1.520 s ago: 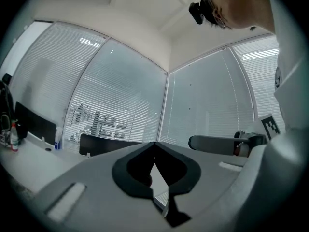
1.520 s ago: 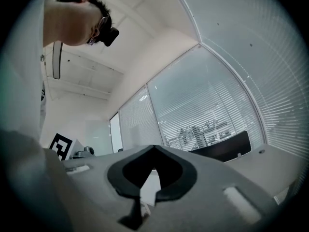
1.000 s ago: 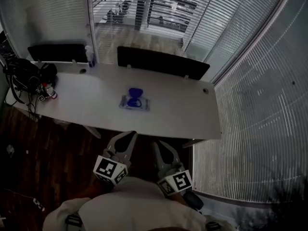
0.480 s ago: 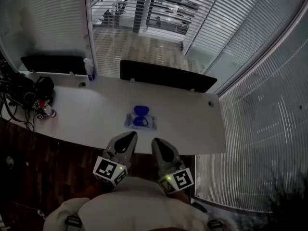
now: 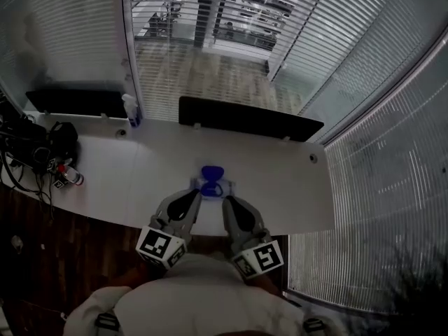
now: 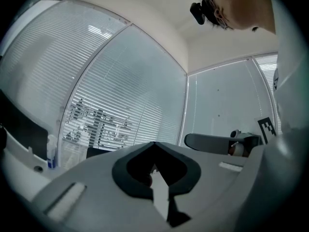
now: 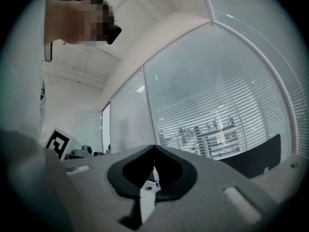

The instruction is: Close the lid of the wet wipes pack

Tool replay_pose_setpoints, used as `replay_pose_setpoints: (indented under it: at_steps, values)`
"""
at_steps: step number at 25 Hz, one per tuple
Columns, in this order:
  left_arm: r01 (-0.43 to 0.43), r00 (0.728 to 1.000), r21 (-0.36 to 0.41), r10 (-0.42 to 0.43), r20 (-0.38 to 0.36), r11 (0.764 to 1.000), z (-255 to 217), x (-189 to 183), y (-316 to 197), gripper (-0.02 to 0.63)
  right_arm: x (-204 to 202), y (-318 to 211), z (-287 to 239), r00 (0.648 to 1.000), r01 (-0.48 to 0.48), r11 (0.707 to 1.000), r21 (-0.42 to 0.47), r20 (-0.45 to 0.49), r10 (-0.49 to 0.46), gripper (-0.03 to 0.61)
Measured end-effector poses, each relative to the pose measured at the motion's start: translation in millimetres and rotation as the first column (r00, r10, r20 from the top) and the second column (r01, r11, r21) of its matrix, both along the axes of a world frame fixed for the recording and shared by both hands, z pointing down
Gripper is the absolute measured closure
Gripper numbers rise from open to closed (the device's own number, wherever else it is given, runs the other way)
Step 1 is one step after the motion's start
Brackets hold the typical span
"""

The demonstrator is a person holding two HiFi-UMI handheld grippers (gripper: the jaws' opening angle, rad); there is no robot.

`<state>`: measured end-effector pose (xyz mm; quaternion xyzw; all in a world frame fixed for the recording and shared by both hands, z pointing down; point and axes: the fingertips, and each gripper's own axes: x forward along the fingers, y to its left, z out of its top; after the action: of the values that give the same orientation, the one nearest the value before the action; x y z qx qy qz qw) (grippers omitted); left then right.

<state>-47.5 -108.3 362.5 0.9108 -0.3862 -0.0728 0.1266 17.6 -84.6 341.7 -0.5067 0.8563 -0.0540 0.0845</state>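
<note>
Wet wipes pack [image 5: 210, 186]: flat, pale, rectangular, lying near the front edge of the desk [image 5: 140, 180], its rounded blue lid [image 5: 212, 173] standing open. Desk: long, white, smooth-topped. Black divider panel [image 5: 248, 120]: thin, upright along the far edge. Left claw [image 5: 189, 197] and right claw [image 5: 229, 202]: grey, tapered; each is clenched, tips together with nothing gripped, as both gripper views confirm. The pack sits just beyond the two claw tips, between them; contact cannot be determined. Black cable tangle [image 5: 31, 152]: left end of desk. Spray bottle [image 5: 131, 110]: small, at the far edge.
</note>
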Motion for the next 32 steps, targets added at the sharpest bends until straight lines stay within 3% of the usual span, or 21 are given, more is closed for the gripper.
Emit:
replay_pose_setpoints:
  at_steps: [6,16,23,32]
  values:
    - [-0.019,1.0,-0.027,0.019,0.011,0.999,13.5,12.2,-11.9,0.611,9.1,-16.0,8.0,1.0,-0.015,1.0,-0.017,0.009,0.015,0.578]
    - [0.045,0.999,-0.035,-0.044,0.025,0.998,14.6,41.3,-37.9,0.611,44.8,-38.2,9.9,1.0,0.02,1.0,-0.007,0.023,-0.02,0.578]
    - [0.041,0.999,-0.023,-0.041,0.031,0.999,17.7,66.6,-49.2,0.611,68.9,-53.0,9.9,0.999,0.019,1.0,-0.003,0.035,-0.019,0.578]
    - [0.071,0.997,-0.024,-0.07,0.045,0.997,17.5,70.6,-54.8,0.611,82.7,-58.6,11.4,0.999,0.024,1.0,-0.004,0.043,-0.023,0.578]
